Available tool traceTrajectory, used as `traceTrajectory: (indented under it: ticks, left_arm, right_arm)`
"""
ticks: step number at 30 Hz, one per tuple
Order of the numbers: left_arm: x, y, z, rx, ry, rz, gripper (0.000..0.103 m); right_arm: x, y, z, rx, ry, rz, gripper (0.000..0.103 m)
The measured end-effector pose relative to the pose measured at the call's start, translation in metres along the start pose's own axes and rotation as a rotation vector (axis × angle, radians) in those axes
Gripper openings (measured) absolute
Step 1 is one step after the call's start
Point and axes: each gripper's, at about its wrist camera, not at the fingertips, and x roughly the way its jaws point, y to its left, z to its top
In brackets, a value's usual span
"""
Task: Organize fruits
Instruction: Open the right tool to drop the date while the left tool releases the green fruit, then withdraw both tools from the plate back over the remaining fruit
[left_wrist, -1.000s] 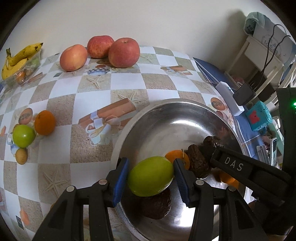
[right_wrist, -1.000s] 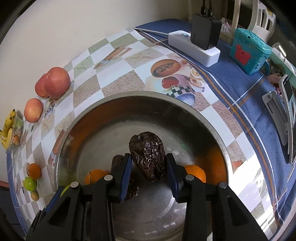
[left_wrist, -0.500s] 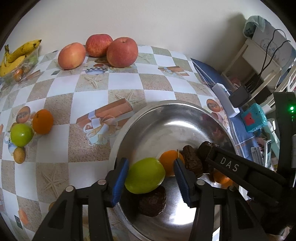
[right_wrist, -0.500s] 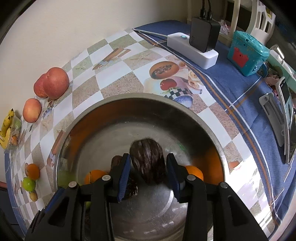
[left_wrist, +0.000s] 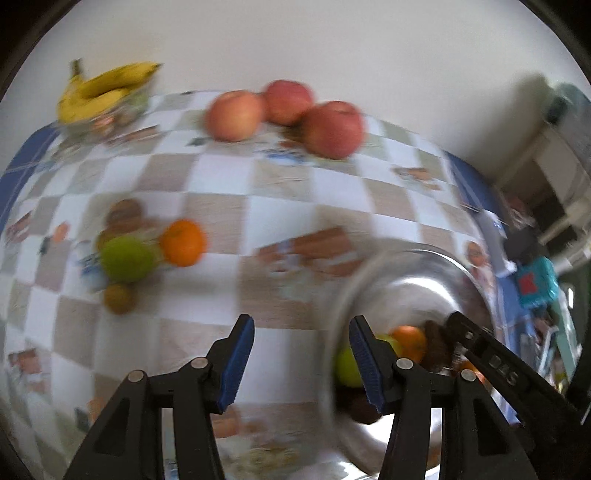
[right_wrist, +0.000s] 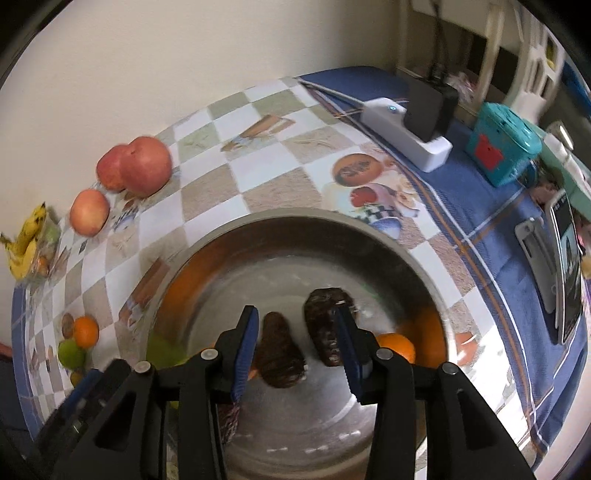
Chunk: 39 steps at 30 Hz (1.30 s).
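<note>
Your left gripper (left_wrist: 301, 356) is spread wide with nothing between its blue pads; only the checked cloth of the table (left_wrist: 229, 206) shows in the gap, and the steel bowl (left_wrist: 391, 266) sits to its right. The whole left view is blurred. A green fruit (left_wrist: 347, 365) and an orange (left_wrist: 410, 341) lie in the bowl just behind the right-hand finger.

Your right gripper (right_wrist: 295, 343) hangs over the bowl (right_wrist: 295, 216), its jaws just opened and gripping nothing. 2 dark wrinkled fruits lie on the bowl floor: one (right_wrist: 279, 350) shows in the gap, the other (right_wrist: 323, 325) partly behind the right-hand finger. I cannot tell whether that finger touches it. An orange (right_wrist: 397, 347) lies near the bowl's right wall.

Outside the bowl, 3 apples (left_wrist: 284, 114) and bananas (left_wrist: 103, 88) sit near the wall, and another green fruit (left_wrist: 127, 258) with an orange (left_wrist: 183, 242) lie nearer the table's left side.
</note>
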Motion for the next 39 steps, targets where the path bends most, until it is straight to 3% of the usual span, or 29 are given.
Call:
traceTrajectory:
  ticks: [1, 3, 4, 6, 9, 13, 21, 30, 39]
  left_arm:
    - [0.000, 0.005, 0.001, -0.008, 0.002, 0.017, 0.059]
    - [0.001, 0.017, 0.002, -0.028, 0.009, 0.053, 0.072]
    - [0.002, 0.023, 0.003, -0.045, 0.011, 0.074, 0.080]
    - [0.005, 0.034, 0.003, -0.080, 0.013, 0.112, 0.085]
    - [0.008, 0.045, 0.001, -0.103, 0.009, 0.172, 0.100]
    - [0.003, 0.048, 0.004, -0.078, -0.036, 0.213, 0.103]
    - [-0.006, 0.048, 0.009, -0.036, -0.107, 0.223, 0.103]
    - [-0.015, 0.049, 0.015, 0.014, -0.134, 0.241, 0.103]
    - [-0.016, 0.069, 0.020, -0.011, -0.113, 0.259, 0.103]
  right_arm:
    - [0.001, 0.004, -0.001, -0.011, 0.003, 0.003, 0.062]
    - [0.003, 0.009, -0.003, -0.021, 0.002, 0.010, 0.077]
    - [0.003, 0.011, -0.003, -0.030, -0.002, 0.010, 0.078]
    - [0.004, 0.015, -0.005, -0.049, -0.002, 0.005, 0.078]
    - [0.005, 0.019, -0.006, -0.067, -0.007, 0.005, 0.097]
    - [0.003, 0.025, -0.009, -0.098, -0.038, 0.009, 0.097]
    - [0.001, 0.034, -0.009, -0.115, -0.046, 0.042, 0.097]
    - [0.006, 0.046, -0.016, -0.139, -0.026, 0.029, 0.097]
    - [0.005, 0.060, -0.022, -0.175, -0.024, 0.068, 0.097]
